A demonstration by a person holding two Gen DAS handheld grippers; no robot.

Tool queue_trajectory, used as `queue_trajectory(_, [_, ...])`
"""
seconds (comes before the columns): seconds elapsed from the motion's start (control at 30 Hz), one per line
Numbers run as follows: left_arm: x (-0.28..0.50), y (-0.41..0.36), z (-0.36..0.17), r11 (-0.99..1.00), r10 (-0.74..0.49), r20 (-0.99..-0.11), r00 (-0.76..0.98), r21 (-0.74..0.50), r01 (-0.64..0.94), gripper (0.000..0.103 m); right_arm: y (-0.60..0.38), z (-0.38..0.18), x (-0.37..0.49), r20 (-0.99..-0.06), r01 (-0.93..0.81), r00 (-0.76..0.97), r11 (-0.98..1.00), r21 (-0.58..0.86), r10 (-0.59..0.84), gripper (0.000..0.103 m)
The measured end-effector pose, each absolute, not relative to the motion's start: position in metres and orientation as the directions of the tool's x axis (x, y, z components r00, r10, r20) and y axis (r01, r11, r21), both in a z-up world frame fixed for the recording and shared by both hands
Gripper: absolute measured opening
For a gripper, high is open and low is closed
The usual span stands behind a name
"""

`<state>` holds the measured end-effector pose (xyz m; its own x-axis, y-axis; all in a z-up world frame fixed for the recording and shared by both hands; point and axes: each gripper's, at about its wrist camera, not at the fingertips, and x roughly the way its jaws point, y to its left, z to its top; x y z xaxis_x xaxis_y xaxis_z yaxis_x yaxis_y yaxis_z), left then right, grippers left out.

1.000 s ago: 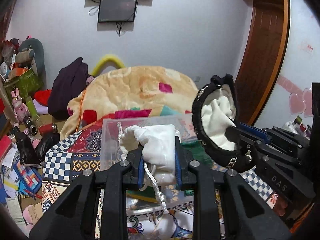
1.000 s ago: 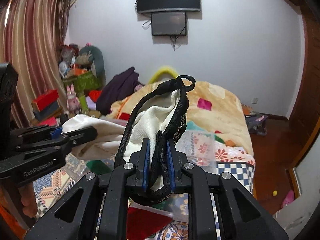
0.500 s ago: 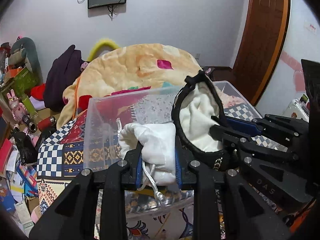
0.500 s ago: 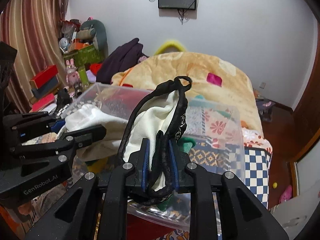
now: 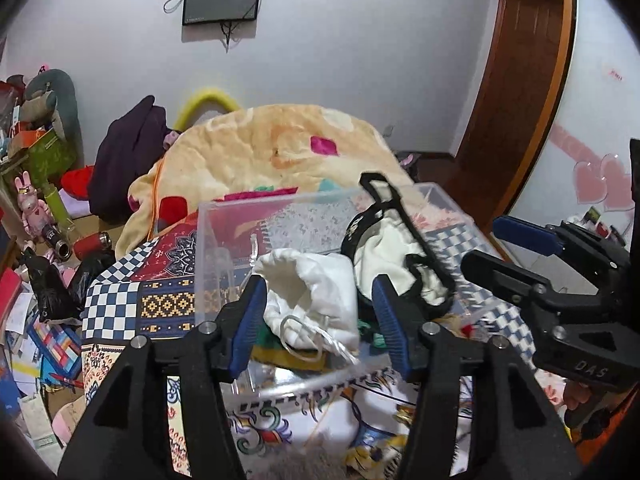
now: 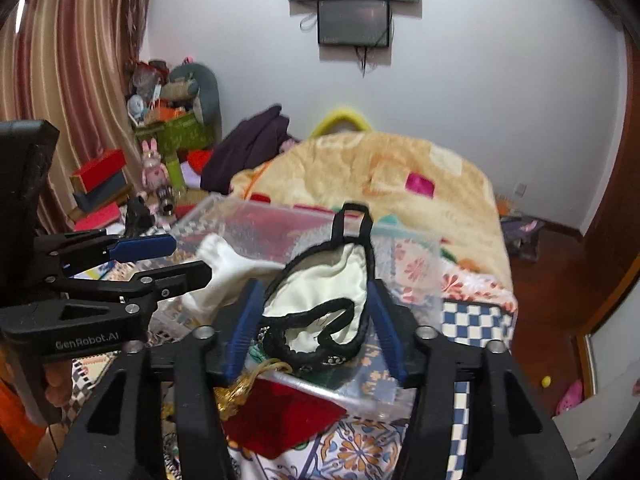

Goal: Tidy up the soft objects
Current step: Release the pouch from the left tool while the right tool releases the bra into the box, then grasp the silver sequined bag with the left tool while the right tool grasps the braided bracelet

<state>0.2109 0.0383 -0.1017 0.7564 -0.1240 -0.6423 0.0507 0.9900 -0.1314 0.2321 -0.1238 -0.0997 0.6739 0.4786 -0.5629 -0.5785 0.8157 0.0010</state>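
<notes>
Left tool (image 5: 318, 296) jaws were opening, white drawstring pouch (image 5: 316, 296) loose between them over the clear bin (image 5: 224, 248). Right tool (image 6: 314, 312) jaws were opening around the black-trimmed cream mask (image 6: 324, 300).

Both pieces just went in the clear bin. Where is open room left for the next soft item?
Crowded at the near side of the clear bin, where the white drawstring pouch and the black-trimmed cream item sit side by side. Freer: the far half behind them, and the checkered bedspread left of it.

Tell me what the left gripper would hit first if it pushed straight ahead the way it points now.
Most likely the white drawstring pouch, which lies between the opening jaws of the left gripper, over the clear plastic box. Depth is hard to judge.
</notes>
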Motion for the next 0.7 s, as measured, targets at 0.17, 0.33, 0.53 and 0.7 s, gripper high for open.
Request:
queue_trajectory(0.17, [0.181,0.039,-0.079,0.989,-0.135,-0.585,0.8,-0.134,0.069,0.064,-0.138,-0.086,0.21,-0.5,-0.58,0.706,0.814,-0.002,0.502,0.069])
queue_trajectory(0.33, [0.156,0.039,-0.066,0.989,-0.136,-0.546,0.826,-0.126,0.079,0.072,-0.144,-0.084,0.194,-0.472,-0.582,0.717,0.813,-0.002,0.512,0.078])
queue_trajectory(0.53, [0.126,0.035,-0.073,0.995,-0.095,-0.543,0.835,-0.073,0.065,0.085,-0.145,-0.108,0.179,-0.514,-0.594,0.69,0.805,0.002,0.511,0.08])
queue_trajectory(0.7, [0.114,0.035,-0.103,0.996,-0.082,-0.605,0.792,-0.071,0.049,0.087,-0.142,-0.142,0.17,-0.592,-0.602,0.641,0.799,0.007,0.488,0.08])
